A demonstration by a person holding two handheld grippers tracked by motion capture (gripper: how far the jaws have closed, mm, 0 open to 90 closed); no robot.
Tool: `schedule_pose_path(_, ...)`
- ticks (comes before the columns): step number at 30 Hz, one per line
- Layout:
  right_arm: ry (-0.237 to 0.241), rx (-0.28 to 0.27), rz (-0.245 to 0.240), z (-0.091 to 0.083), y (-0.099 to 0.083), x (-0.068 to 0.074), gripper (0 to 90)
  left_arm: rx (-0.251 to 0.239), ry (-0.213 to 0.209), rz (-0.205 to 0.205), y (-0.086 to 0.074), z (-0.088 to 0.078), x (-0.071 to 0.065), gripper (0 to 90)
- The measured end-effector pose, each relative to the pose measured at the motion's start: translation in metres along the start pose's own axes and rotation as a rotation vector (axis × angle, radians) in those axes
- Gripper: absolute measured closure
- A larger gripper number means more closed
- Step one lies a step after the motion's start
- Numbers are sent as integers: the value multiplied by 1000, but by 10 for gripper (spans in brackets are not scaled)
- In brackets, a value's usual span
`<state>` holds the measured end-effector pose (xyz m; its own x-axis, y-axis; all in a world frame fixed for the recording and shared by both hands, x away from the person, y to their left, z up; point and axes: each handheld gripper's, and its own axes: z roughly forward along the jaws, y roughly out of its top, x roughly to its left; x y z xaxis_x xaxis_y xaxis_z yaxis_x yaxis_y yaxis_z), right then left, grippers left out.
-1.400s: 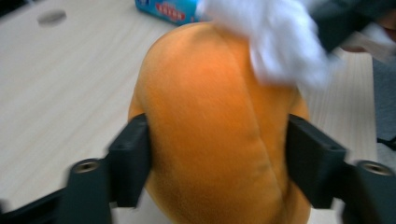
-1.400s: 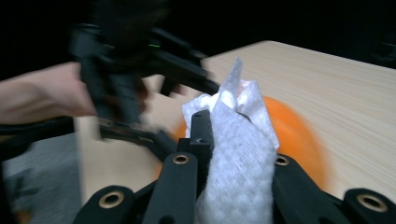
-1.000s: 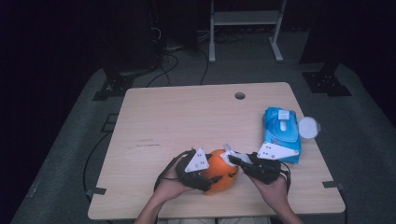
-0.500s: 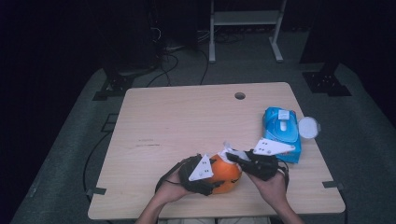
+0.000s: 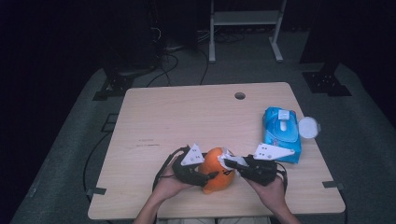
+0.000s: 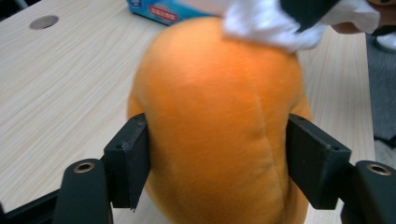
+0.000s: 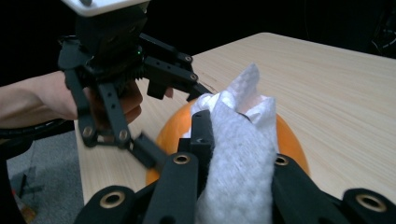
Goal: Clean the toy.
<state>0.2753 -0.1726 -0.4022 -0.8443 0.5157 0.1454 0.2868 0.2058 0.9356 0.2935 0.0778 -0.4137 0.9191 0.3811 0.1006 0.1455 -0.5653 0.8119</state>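
Since a second ago your left gripper (image 5: 211,176) has slid in along the orange plush toy (image 5: 216,170) from its left, and both hands have drawn slightly nearer the table's (image 5: 187,116) near edge. Its jaws closed, then eased back open a little within the last half second, with the toy between them. In the left gripper view the two flat black pads sit against the toy's flanks, one on each side, so you are clamped on its rounded body (image 6: 219,130).

The toy is soft and fuzzy, egg-shaped, with a stitched seam running down its side. It sits on the pale wood-grain table close to the near edge, between your two hands.

Your right gripper (image 7: 233,140) is closed on a white wipe (image 7: 240,154), a crumpled, fibrous sheet that stands up between the jaws and rests on top of the toy. In the high view the wipe (image 5: 229,158) lies on the toy's upper right side.

Behind your right hand (image 5: 273,186), well apart from the toy, lies a glossy blue wipes packet (image 5: 281,133) with a white flip lid, and just beside it at the table's right edge a round white cap (image 5: 308,127).
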Motion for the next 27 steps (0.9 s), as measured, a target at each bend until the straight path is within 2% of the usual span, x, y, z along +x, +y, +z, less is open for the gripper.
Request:
schedule_pose_path(2,4,0,-3,2,1,1,804,-5,4,13,0,1,-3,296)
schedule_pose_path(3,4,-14,11,1,2,-2,804,-10,-5,17,0,0,-3,300)
schedule_pose_path(5,-14,-19,14,-1,1,-6,804,-13,-10,15,0,-1,-1,306)
schedule_pose_path(9,-49,-19,38,-5,-7,-16,803,-30,1,-26,-2,-3,4,309)
schedule_pose_path(12,-51,-21,44,-8,-10,-16,803,-50,2,-52,-3,-5,8,323)
schedule_pose_path(15,-24,-34,22,-5,-6,-5,802,-45,5,-22,0,-5,5,340)
schedule_pose_path(17,1,-42,-10,-2,0,3,802,-42,5,17,3,-3,-2,354)
schedule_pose_path(19,-8,-44,-46,-1,6,6,802,-37,14,70,6,-3,-9,362)
schedule_pose_path(20,-14,-47,-43,-2,7,5,802,-32,15,89,6,-3,-11,363)
schedule_pose_path(21,-28,-51,-35,-3,8,2,801,-36,12,90,6,-3,-10,364)
schedule_pose_path(24,-82,-43,-3,-8,0,-16,801,-49,11,41,3,-6,-4,363)
schedule_pose_path(27,-83,-28,58,-11,-13,-28,801,-67,1,-2,0,-8,3,363)
